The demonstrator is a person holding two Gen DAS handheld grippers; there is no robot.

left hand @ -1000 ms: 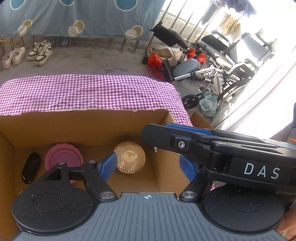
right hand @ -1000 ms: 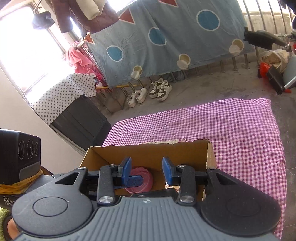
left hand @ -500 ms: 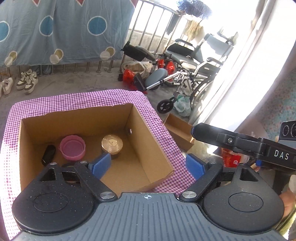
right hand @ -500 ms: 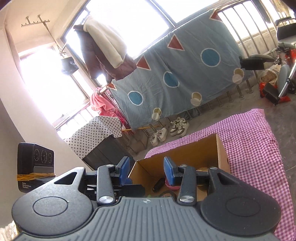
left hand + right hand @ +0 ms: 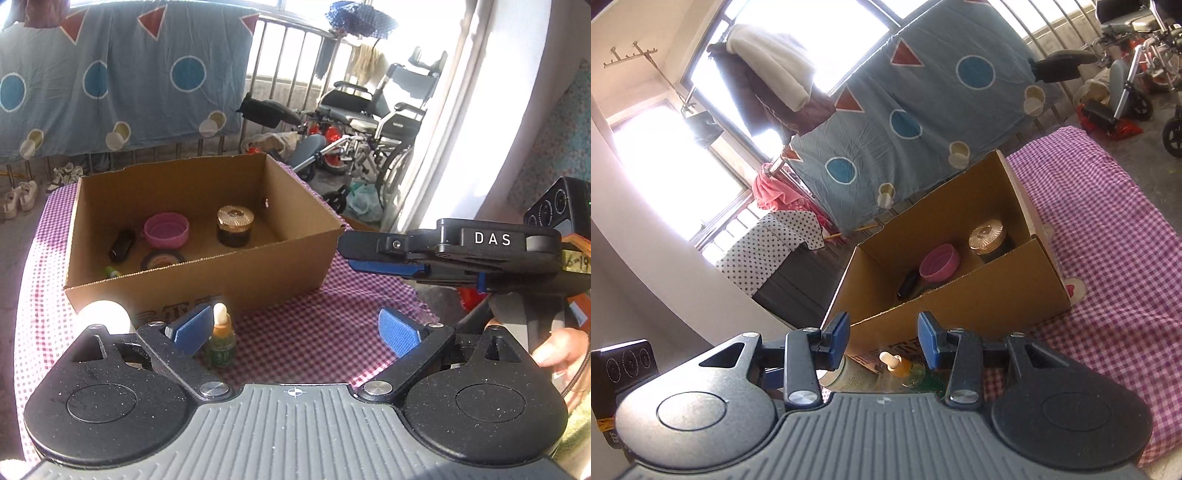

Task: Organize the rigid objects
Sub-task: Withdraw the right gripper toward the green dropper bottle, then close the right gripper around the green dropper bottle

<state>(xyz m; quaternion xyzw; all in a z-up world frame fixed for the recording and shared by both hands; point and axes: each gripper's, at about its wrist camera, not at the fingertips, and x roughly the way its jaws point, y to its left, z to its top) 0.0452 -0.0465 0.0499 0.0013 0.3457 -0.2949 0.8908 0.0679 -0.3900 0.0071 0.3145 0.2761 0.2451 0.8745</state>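
- Dropper bottle (image 5: 221, 341) seen upright on the checked cloth (image 5: 314, 332), just before the cardboard box (image 5: 207, 280)
- Left gripper (image 5: 295, 328): jaws opening wide, nothing clamped
- Gold-lidded jar (image 5: 234, 226) noted inside box
- Right gripper (image 5: 882, 338): jaws partly apart, nothing held

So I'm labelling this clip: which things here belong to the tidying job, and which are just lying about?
Job:
cardboard box
gold-lidded jar
pink bowl
dropper bottle
checked cloth

Lying about:
wheelchair
hung blue sheet
shoes
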